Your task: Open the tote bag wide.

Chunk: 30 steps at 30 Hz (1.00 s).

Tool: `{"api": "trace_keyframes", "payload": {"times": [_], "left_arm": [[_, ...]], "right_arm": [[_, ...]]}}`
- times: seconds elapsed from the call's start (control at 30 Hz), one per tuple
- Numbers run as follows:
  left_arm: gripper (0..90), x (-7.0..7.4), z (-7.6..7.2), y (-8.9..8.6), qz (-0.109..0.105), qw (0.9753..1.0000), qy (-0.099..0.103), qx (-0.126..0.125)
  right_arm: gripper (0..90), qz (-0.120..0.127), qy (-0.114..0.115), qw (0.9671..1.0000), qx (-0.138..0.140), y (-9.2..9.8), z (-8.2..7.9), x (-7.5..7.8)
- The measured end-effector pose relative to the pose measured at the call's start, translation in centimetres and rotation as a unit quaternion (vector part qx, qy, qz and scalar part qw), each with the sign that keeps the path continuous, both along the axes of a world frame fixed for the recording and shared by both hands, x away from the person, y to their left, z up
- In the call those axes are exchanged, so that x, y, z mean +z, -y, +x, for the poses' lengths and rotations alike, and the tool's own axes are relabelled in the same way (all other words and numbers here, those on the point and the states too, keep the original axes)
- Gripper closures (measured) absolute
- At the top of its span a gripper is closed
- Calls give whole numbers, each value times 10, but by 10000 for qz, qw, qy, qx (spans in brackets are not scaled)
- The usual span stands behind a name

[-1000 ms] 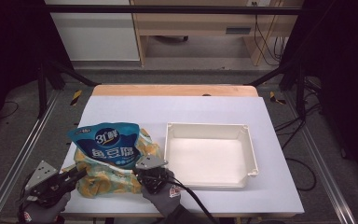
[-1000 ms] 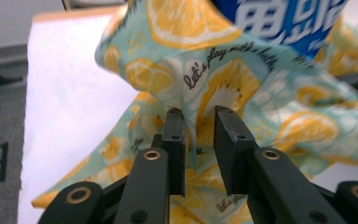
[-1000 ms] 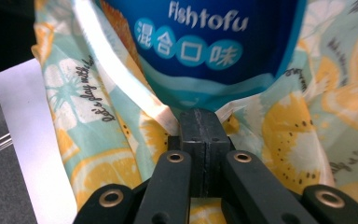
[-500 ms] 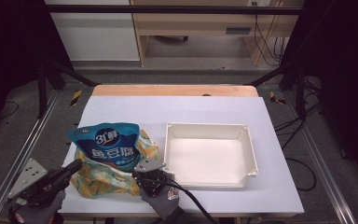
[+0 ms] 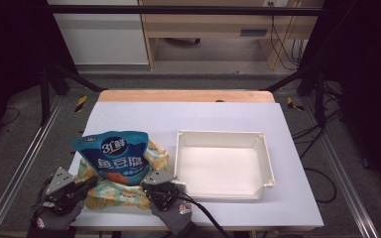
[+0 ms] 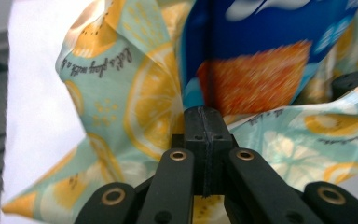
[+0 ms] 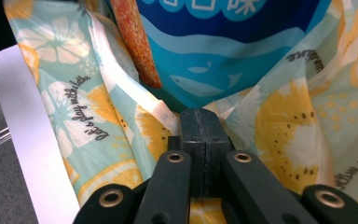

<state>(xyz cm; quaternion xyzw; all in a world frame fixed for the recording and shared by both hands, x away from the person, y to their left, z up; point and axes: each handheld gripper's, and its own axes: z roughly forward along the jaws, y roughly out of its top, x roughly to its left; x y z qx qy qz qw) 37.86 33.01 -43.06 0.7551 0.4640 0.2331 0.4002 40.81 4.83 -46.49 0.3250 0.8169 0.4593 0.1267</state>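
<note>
As both claws pinch the near edge of the lemon-print bag (image 5: 110, 194), the blue snack pouch (image 5: 115, 157) stands partly inside it, at the near left of the desk (image 5: 218, 116), just left of the empty white tray (image 5: 223, 166). The left claw (image 6: 204, 140) has its jaws pressed together on a fold of the printed film, and the right claw (image 7: 200, 142) is likewise clamped on the bag's rim, beside a white seam strip. The bag appears to be thin, soft plastic film: light, crinkly, probably slippery, and unable to hold its shape, so the folded or seamed rim is judged the best place to grip, with the two holds kept apart to spread the mouth. The pouch looks light but bulky and smooth, and it could slide or tip if the bag sags. Legible writing: cursive script on the bag, seemingly beginning "let's play", and on the pouch a white "3" beside large Chinese characters, above a whale outline and an orange picture panel.
</note>
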Motion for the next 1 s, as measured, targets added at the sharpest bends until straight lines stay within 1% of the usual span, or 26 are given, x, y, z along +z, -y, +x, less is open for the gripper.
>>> {"api": "trace_keyframes", "payload": {"times": [0.1, 0.17, 0.37, 0.43, 0.53, 0.67, 0.7, 0.8, 0.83, 0.87, 0.9, 1.0], "left_arm": [[898, -4, 2, 1, 64, 9999, -83, -4], [898, -5, 2, 3, 154, 9998, -84, -41], [898, -12, 5, 6, 239, 9995, -219, -41], [898, -13, 6, 6, 318, 9991, -260, -74], [897, -15, 8, 7, 351, 9989, -305, -58], [894, -18, 10, 8, 407, 9983, -417, -102], [891, -19, 10, 8, 418, 9982, -413, -103], [881, -21, 11, 9, 493, 9976, -477, -135], [879, -21, 11, 9, 469, 9976, -493, -125], [879, -22, 12, 9, 507, 9973, -518, -141], [878, -23, 12, 10, 486, 9973, -532, -133], [879, -23, 13, 10, 533, 9968, -576, -156]], "right_arm": [[890, -33, -7, 10000, -37, 0, -1, -2], [887, -68, -1, 10000, -61, 0, -1, -4], [884, -106, -36, 9999, -91, 1, -1, -9], [884, -124, -62, 9999, -99, 1, -2, -10], [883, -184, -46, 9998, -111, 0, -2, -14], [883, -245, -99, 9996, -137, -1, -2, -19], [882, -269, -103, 9995, -136, -1, -2, -20], [882, -312, -108, 9994, -145, -1, -2, -22], [882, -320, -115, 9993, -150, -1, -2, -23], [881, -331, -120, 9993, -142, -1, -2, -24], [882, -338, -122, 9993, -134, -1, -2, -24], [888, -348, -146, 9992, -144, -2, -1, -24]]}}
